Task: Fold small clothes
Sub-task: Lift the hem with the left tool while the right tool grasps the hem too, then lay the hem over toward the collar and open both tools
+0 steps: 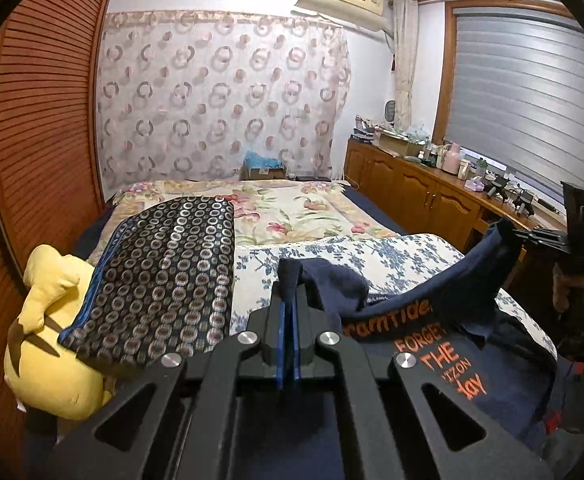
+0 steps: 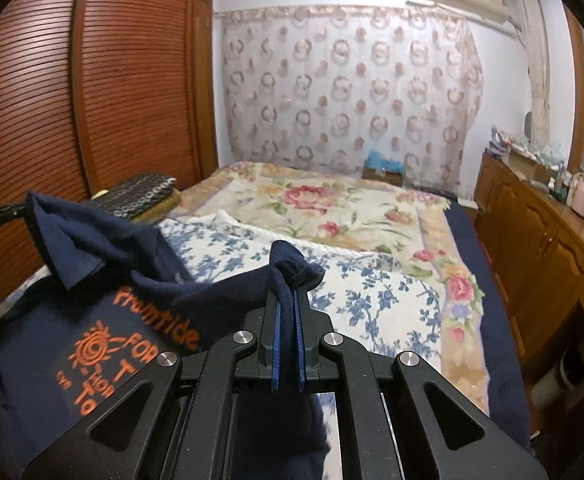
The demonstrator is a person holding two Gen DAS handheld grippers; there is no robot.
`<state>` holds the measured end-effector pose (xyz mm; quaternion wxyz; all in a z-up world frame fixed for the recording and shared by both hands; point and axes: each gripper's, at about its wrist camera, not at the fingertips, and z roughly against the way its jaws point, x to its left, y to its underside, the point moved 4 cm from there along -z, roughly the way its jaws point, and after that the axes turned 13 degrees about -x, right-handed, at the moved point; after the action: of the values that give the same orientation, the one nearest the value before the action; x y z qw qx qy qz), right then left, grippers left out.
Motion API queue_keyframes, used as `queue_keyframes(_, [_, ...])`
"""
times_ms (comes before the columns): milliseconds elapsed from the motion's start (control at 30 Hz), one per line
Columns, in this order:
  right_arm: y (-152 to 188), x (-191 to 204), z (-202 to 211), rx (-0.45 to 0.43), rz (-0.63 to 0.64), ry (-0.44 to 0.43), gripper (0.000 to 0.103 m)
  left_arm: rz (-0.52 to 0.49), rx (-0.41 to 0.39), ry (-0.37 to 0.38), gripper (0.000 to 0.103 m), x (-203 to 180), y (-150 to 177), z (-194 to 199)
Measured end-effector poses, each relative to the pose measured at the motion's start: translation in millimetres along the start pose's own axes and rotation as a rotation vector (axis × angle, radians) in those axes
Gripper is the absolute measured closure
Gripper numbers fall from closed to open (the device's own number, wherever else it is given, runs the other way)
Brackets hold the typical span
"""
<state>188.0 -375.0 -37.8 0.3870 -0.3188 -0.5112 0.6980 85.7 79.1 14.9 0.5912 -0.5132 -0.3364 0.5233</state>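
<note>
A: Item one, nearest: we are looking at the left gripper [image 1: 288, 304], two black fingers with blue pads, pressed together and pinching a bunched edge of the navy T-shirt [image 1: 443, 344].

B: And item two, the right gripper [image 2: 288, 300], same build, is clamping another bunched edge of that shirt. Its fingers are standing narrow, with only cloth between the pads.

A: So we are counting two grippers and one garment. The shirt is soft knit, printed in orange lettering, and is hanging stretched between the two grippers above the blue-flowered quilt [image 1: 391, 256].

B: In the left view a hand [image 1: 571, 284] is gripping the right tool at the frame's edge.

A: Beside the left gripper we are listing one yellow plush toy [image 1: 52, 336], rounded, with one dark cushion [image 1: 164, 276] patterned in small rings lying partly over it.

B: Farther off, we are noting the bed [image 2: 467, 232] under one cream floral blanket [image 2: 331, 208], flat and smooth.

A: Containers: one cardboard box [image 1: 264, 172] at the far end of the bed is holding something blue and crumpled; we cannot tell what.

B: Along the right, the wooden cabinet [image 1: 415, 188] is carrying bottles and another box, too small to count. Behind everything, one ring-patterned curtain [image 1: 220, 92] is hanging, and a slatted wooden wardrobe [image 2: 104, 92] is standing left.
</note>
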Motion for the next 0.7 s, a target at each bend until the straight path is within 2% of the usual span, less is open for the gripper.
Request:
queue_keyframes(400, [24,13,87,-0.006,-0.024,0.022,0.100,0.042,-0.053,-0.008,0.103,-3,14,80])
queue_keyframes(533, [32,17,101,0.022,-0.019,0.025,0.100,0.023,-0.023,-0.043,0.103,4,25,92])
queue_keyframes(700, [47,26,112,0.087,-0.003,0.014,0.100,0.020,0.056,-0.074,0.102,13,48,100])
